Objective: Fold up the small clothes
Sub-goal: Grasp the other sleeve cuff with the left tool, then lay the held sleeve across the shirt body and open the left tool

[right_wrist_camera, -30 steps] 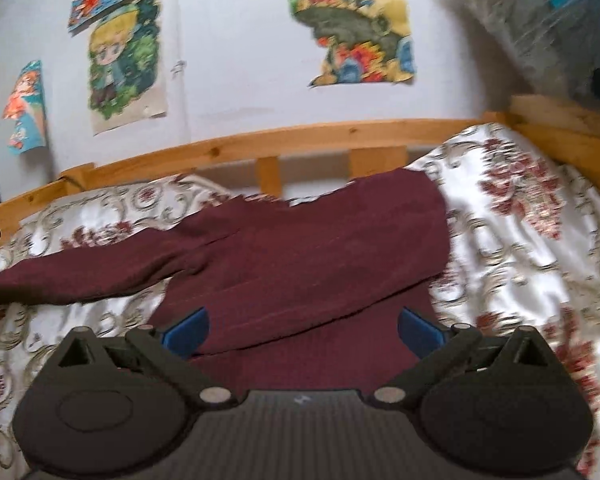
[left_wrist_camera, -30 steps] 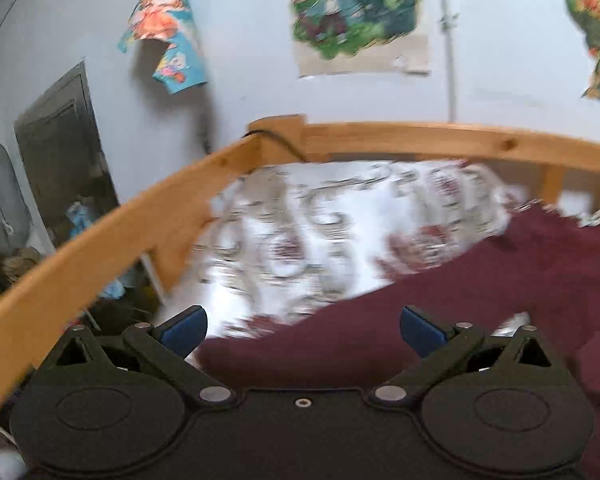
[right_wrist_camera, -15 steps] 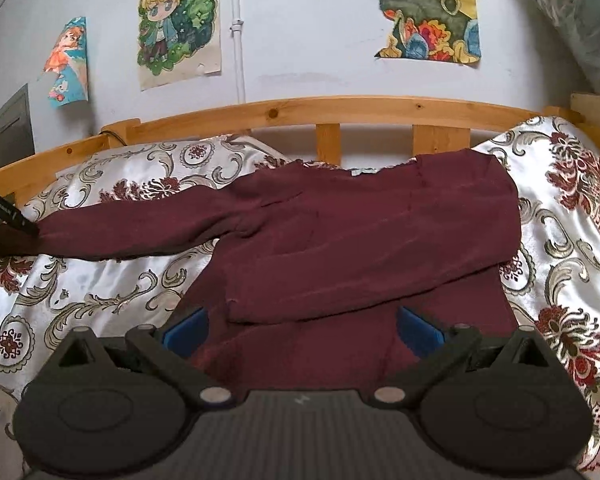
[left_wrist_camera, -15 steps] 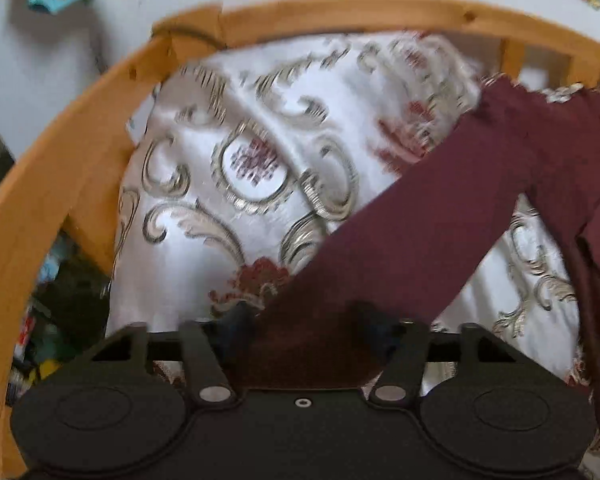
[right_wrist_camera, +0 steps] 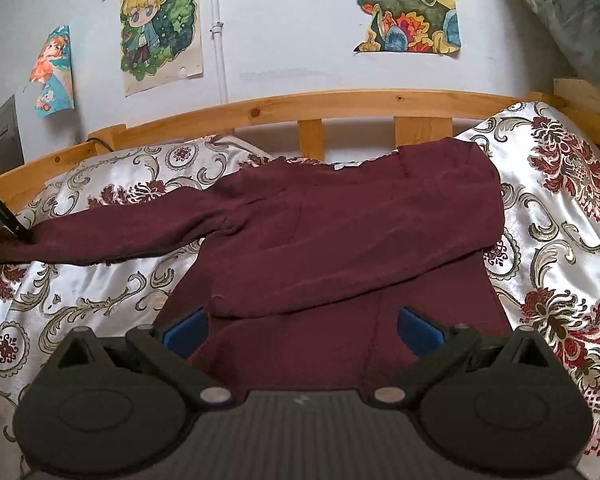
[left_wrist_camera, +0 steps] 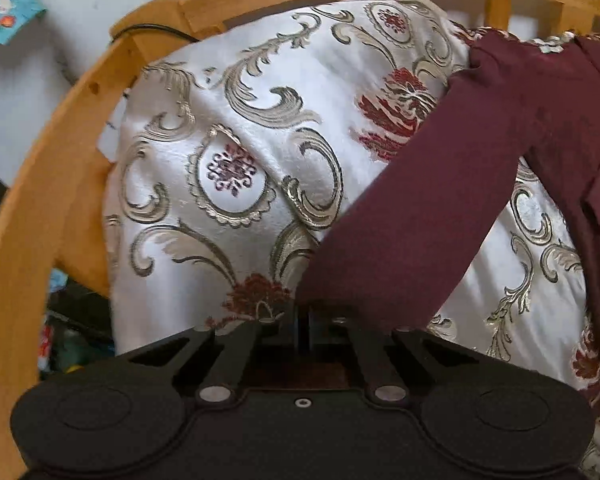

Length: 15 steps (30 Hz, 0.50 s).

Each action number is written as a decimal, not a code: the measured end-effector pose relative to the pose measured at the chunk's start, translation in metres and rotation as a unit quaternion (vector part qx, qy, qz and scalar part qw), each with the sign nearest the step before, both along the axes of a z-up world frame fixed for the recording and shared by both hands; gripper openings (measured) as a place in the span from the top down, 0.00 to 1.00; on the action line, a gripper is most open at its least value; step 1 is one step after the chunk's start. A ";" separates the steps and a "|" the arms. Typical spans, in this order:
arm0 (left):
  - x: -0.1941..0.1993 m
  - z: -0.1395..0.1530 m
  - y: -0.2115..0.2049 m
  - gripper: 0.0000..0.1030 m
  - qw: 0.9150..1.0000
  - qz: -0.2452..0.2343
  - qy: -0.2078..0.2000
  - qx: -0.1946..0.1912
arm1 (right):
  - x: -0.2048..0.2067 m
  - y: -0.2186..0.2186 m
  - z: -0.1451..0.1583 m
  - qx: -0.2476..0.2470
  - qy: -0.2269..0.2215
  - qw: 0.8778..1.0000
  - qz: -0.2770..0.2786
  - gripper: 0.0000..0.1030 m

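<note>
**Left hand-held gripper pinches sleeve cuff; right one spread over the hem**

A maroon sweater point(right_wrist_camera: 340, 236) lies on a bed covered with a white satin bedspread point(right_wrist_camera: 560, 240) patterned in grey scrolls and red flowers. Its far sleeve is folded across the chest, the cuff edge ending near the lower left of the body. The other sleeve point(left_wrist_camera: 440, 200) stretches out straight towards the bed's left side.

The left hand-held gripper point(left_wrist_camera: 303, 322) has its fingers pressed together on that sleeve's cuff, close to the left edge of the bedspread; in the right wrist view it shows as a dark tip point(right_wrist_camera: 4, 216) at the cuff. Bare bedspread lies on both sides of the outstretched sleeve.

The right hand-held gripper point(right_wrist_camera: 302, 324) hangs spread wide over the sweater's lower body, its blue pads point(right_wrist_camera: 186, 330) apart and holding nothing.

A wooden bed rail point(right_wrist_camera: 300, 106) borders the far and left sides of the bed, with the sweater's collar edge just beside it. Posters point(right_wrist_camera: 160, 28) hang on the wall beyond.
</note>
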<state>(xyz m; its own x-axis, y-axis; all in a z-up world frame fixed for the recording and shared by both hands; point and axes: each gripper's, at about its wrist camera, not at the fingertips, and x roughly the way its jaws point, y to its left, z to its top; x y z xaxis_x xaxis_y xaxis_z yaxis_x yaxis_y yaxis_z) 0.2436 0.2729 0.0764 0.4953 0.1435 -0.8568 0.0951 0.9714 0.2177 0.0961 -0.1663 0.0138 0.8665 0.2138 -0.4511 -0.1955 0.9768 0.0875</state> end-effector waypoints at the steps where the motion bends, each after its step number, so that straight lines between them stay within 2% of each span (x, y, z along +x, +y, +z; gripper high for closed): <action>1: -0.001 0.007 -0.003 0.98 1.000 0.005 -0.002 -0.005 | 0.000 0.001 0.000 0.001 0.000 1.000 0.000 0.00; 7: -0.009 0.063 -0.039 0.98 0.998 0.010 -0.026 -0.064 | -0.001 0.002 -0.001 0.005 -0.002 1.000 0.013 0.00; 11: -0.014 0.099 -0.092 0.98 0.993 -0.049 -0.026 -0.107 | -0.004 0.002 -0.001 0.006 -0.005 1.000 0.029 0.00; 15: -0.013 0.117 -0.157 0.98 0.985 -0.119 -0.008 -0.126 | -0.007 -0.003 0.001 0.025 -0.007 0.999 0.037 0.00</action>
<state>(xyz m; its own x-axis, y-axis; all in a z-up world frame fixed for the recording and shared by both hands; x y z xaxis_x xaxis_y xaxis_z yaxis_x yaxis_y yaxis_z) 0.2301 0.1157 0.1931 0.5026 -0.1947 -0.8423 0.3257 0.9452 -0.0241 0.0888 -0.1693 0.0147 0.8539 0.2987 -0.4261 -0.2677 0.9543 0.1325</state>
